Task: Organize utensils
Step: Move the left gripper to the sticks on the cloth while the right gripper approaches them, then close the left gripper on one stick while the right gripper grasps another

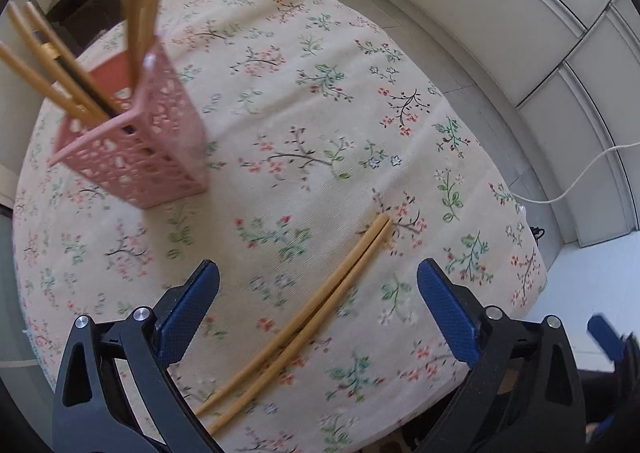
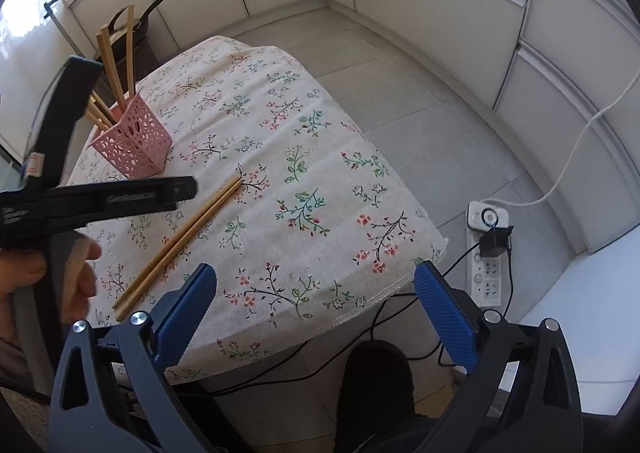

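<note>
The left gripper (image 1: 318,293) is spread wide and empty above a pair of chopsticks (image 1: 304,325) lying on the table (image 1: 320,113), their near ends hidden behind its finger. The right gripper (image 2: 316,301) is equally wide and empty over the table's lower edge. At upper left, the pink holder (image 1: 136,149) is blurred, its chopsticks cut off by the frame.
</note>
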Tool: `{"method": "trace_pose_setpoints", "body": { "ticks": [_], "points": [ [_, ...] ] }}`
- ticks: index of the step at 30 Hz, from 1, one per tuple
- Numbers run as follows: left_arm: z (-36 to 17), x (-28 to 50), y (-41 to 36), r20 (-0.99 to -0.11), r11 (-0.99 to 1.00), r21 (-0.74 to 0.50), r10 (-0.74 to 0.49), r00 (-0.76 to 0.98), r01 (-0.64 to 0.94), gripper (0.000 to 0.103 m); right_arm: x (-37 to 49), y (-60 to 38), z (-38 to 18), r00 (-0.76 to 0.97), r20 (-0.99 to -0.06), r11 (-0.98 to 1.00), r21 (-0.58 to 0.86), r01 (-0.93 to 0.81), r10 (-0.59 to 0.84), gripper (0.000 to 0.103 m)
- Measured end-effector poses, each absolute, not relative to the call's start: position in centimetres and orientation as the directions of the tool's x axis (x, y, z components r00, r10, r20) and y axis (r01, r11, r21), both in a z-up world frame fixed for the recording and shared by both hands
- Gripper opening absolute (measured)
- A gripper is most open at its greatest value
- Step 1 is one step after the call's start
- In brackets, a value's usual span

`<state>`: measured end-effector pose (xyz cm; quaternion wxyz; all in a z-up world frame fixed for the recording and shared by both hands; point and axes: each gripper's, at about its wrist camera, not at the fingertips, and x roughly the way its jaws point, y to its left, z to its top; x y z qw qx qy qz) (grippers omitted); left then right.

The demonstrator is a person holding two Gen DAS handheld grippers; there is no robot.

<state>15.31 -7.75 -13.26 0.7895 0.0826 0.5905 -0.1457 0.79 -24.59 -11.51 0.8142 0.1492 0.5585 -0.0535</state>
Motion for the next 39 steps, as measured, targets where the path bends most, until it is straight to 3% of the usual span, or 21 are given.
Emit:
{"method": "trace_pose_setpoints", "body": {
  "ticks": [2,6,13,16,18,20,21,27,39],
  "points": [
    [-14.2,16.3,-8.3,-0.962,0.950,-0.060,-0.137,0.235,0.307,0.089,0.8,-24.9,-12.2,0.336,-0.935,0.940,0.209,0.270,0.111,0.096],
    [-15.9,17.7,-8.6,-0.975,0.959,-0.052,-0.108,0.193,0.278,0.068,1.0,-25.2,-13.0,0.302,-0.938,0.924,0.258,0.284,0.169,0.096],
    [-17.1,18.4,-7.5,-0.981,0.965,-0.051,-0.096,0.166,0.258,0.062,1.3,-25.0,-13.4,0.277,-0.937,0.916,0.289,0.279,0.212,0.096],
    [-17.2,18.3,-7.8,-0.977,0.957,0.037,-0.026,0.211,0.289,0.041,1.3,-24.8,-13.4,0.277,-0.939,0.921,0.280,0.270,0.204,0.096],
    [-17.2,18.1,-8.0,-0.973,0.949,0.055,-0.019,0.228,0.311,0.035,1.3,-24.9,-13.3,0.284,-0.939,0.923,0.272,0.273,0.193,0.096],
    [-17.0,17.8,-7.9,-0.968,0.938,0.074,-0.014,0.250,0.338,0.023,1.5,-24.9,-13.3,0.284,-0.941,0.924,0.263,0.277,0.182,0.096],
    [-16.9,17.5,-7.7,-0.965,0.934,0.080,-0.014,0.260,0.349,0.012,1.6,-24.8,-13.4,0.282,-0.943,0.925,0.256,0.282,0.176,0.096],
    [-15.4,15.6,-5.7,-0.939,0.917,0.129,-0.010,0.343,0.379,0.007,3.1,-24.5,-13.9,0.276,-0.944,0.913,0.265,0.310,0.180,0.096],
    [-6.4,10.8,-1.4,-0.863,0.933,0.099,-0.093,0.497,0.345,0.007,9.7,-19.8,-16.2,0.208,-0.955,0.896,0.274,0.349,0.211,0.096]
  ]
}}
